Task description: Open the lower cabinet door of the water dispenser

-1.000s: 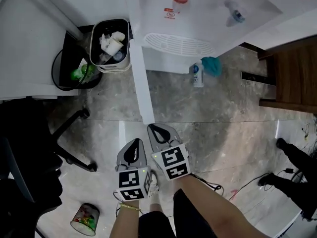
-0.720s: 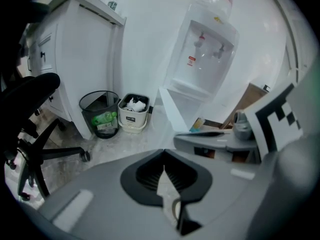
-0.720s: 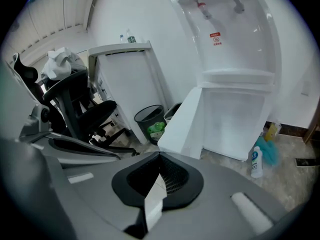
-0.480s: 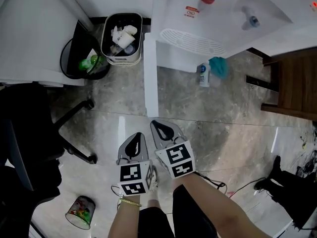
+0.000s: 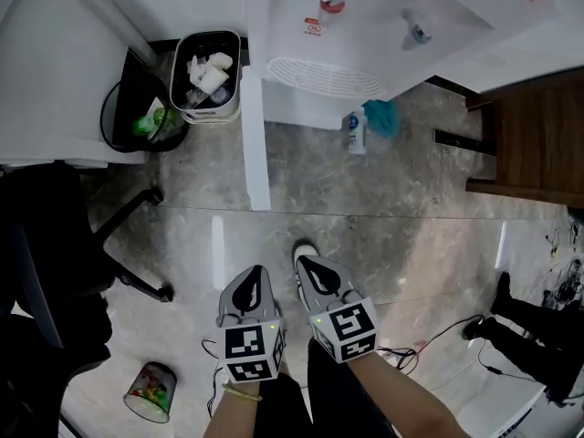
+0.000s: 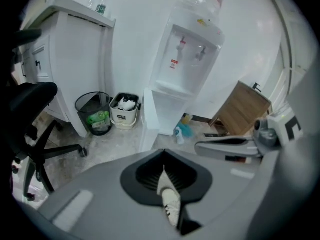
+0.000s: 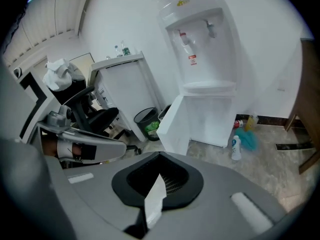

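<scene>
Nearest to me, both claws hang low over the marble floor (image 5: 392, 217), just in front of the person's legs. The left gripper (image 5: 253, 276) has its jaws pressed together on nothing; only a shoe (image 6: 171, 207) shows past the slit. The right gripper (image 5: 310, 270), just beside it, is likewise closed and empty. Neither touches anything, and both are well apart from the task's thing. Farther out, the lower cabinet door (image 5: 255, 144) stands swung wide, jutting edge-on toward me from the left side of the water dispenser (image 5: 365, 26), so the cabinet front is uncovered. A plastic bottle (image 5: 353, 133) and a teal cloth (image 5: 384, 117) lie on the floor beside the dispenser's base, and a white bin (image 5: 206, 73) sits just beyond the door. I judge the opening as done: the door looks fully open, and I see nothing left to do but keep the claws clear.
</scene>
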Action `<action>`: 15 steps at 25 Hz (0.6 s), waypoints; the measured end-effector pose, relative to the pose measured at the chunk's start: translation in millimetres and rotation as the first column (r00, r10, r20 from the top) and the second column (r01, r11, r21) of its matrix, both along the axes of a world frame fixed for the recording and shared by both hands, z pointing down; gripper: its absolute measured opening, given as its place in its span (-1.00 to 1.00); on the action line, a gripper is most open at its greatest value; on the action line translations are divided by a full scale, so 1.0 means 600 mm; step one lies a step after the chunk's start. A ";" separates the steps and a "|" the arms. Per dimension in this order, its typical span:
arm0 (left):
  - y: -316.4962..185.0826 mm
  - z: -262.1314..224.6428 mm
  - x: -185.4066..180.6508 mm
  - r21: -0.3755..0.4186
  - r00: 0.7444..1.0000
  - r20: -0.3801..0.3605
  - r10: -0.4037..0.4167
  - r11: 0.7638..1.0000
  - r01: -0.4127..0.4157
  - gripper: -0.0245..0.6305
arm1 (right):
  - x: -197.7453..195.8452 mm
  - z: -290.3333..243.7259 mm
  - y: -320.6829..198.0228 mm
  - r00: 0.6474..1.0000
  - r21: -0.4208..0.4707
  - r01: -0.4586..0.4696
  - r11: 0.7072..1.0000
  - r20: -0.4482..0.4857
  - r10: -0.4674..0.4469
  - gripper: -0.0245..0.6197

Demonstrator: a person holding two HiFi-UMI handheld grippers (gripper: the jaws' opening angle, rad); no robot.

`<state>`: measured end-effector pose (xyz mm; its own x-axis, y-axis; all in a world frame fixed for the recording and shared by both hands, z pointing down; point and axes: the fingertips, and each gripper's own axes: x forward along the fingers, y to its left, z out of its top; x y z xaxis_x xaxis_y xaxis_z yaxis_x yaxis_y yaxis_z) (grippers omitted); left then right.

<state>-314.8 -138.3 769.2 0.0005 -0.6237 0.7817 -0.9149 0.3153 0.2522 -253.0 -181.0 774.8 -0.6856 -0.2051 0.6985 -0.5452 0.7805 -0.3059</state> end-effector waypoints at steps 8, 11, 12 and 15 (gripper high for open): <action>0.007 -0.005 0.041 -0.002 0.999 -0.034 0.033 0.999 -0.033 -0.91 | 0.055 -0.018 -0.001 0.994 -0.007 -0.104 0.995 -0.021 0.104 -0.93; 0.005 -0.008 0.043 0.000 0.999 -0.038 0.019 1.000 -0.019 -0.91 | 0.058 -0.015 -0.007 0.994 0.000 -0.107 0.994 -0.024 0.107 -0.93; 0.004 -0.008 0.045 0.000 0.999 -0.041 0.015 1.000 -0.015 -0.91 | 0.058 -0.015 -0.009 0.994 0.003 -0.106 0.994 -0.024 0.106 -0.93; 0.003 -0.007 0.051 0.000 0.999 -0.049 0.011 1.000 -0.011 -0.91 | 0.056 -0.018 -0.014 0.994 0.010 -0.103 0.995 -0.021 0.103 -0.93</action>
<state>-284.5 -136.4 764.7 0.0460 -0.6234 0.7805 -0.9048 0.3051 0.2970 -219.2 -189.4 763.8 -0.6455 -0.2805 0.7104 -0.6293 0.7225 -0.2865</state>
